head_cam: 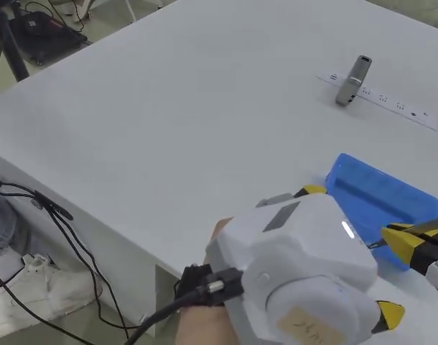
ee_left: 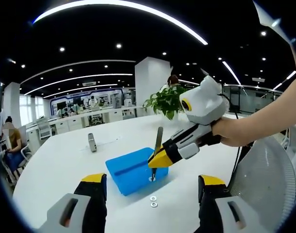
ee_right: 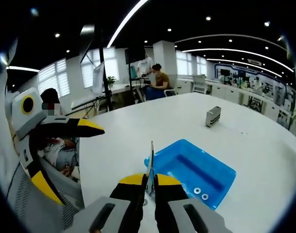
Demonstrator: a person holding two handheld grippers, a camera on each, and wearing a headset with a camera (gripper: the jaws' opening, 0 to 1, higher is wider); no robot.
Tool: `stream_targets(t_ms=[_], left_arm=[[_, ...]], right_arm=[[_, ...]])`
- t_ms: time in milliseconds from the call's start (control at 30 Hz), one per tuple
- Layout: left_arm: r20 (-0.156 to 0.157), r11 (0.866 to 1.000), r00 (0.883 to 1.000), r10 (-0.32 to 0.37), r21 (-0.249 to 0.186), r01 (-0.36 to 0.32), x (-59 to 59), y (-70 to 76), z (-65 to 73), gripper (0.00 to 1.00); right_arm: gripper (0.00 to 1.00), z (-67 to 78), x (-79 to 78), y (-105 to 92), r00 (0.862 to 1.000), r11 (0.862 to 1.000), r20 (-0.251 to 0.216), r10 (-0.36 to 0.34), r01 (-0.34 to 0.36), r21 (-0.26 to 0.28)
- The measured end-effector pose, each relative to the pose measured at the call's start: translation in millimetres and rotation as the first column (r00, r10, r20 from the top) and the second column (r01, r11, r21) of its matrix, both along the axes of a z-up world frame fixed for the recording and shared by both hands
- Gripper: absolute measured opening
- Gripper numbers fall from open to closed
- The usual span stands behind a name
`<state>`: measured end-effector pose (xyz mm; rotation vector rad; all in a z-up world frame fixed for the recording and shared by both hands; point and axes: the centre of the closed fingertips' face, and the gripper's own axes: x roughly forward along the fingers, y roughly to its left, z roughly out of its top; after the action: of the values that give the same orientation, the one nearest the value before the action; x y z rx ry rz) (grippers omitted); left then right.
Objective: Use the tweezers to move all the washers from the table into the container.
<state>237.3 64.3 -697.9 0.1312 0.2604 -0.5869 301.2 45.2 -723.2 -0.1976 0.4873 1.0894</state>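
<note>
A blue container lies on the white table at the near right. My left gripper stands open facing it, with two washers on the table between its jaws. My right gripper is shut on the tweezers, which point down at the near rim of the blue container. Two washers lie inside the container near its corner. In the left gripper view the right gripper comes in from the right, and the tweezers reach the rim of the container.
A grey metal block stands on a white power strip far across the table. The table's left edge drops to a floor with cables and a shoe. The left gripper hangs close on the left of the right gripper view.
</note>
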Motion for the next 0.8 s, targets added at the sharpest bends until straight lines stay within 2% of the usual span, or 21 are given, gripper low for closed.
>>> stream_targets(t_ms=[167,267,333,400,533,800], left_arm=[[-0.003,1.0,1.0,-0.003,0.0,0.003,-0.2,-0.6,-0.5,0.77],[-0.005,1.0,1.0,-0.003,0.003,0.003,-0.2,-0.7,-0.9,0.77],[-0.008,1.0,1.0,-0.002,0.006,0.002,0.0,-0.4,-1.7,0.77],[-0.014,1.0,1.0,-0.003,0.008,0.003,-0.1,-0.6,-2.9,0.76],[-0.016,1.0,1.0,-0.005,0.014,0.005,-0.2,-0.9,-3.6,0.76],[-0.021,1.0,1.0,-0.003,0.018,0.004,-0.2,-0.2,-5.1,0.75]], right_arm=[[0.03,8.8,15.5,2.4,0.999,1.0,0.028,-0.019,0.019,0.016],[0.03,6.1,33.2,-0.4,0.997,0.997,0.023,-0.078,0.077,0.022],[0.03,1.5,45.6,-2.6,0.993,0.993,0.016,-0.115,0.115,0.019],[0.03,-4.8,57.0,-4.9,0.986,0.986,-0.019,-0.164,0.165,0.026],[0.03,-16.4,72.6,-4.1,0.981,0.981,-0.045,-0.191,0.192,0.017],[0.03,-44.2,81.7,-4.5,0.976,0.977,-0.076,-0.205,0.199,-0.079]])
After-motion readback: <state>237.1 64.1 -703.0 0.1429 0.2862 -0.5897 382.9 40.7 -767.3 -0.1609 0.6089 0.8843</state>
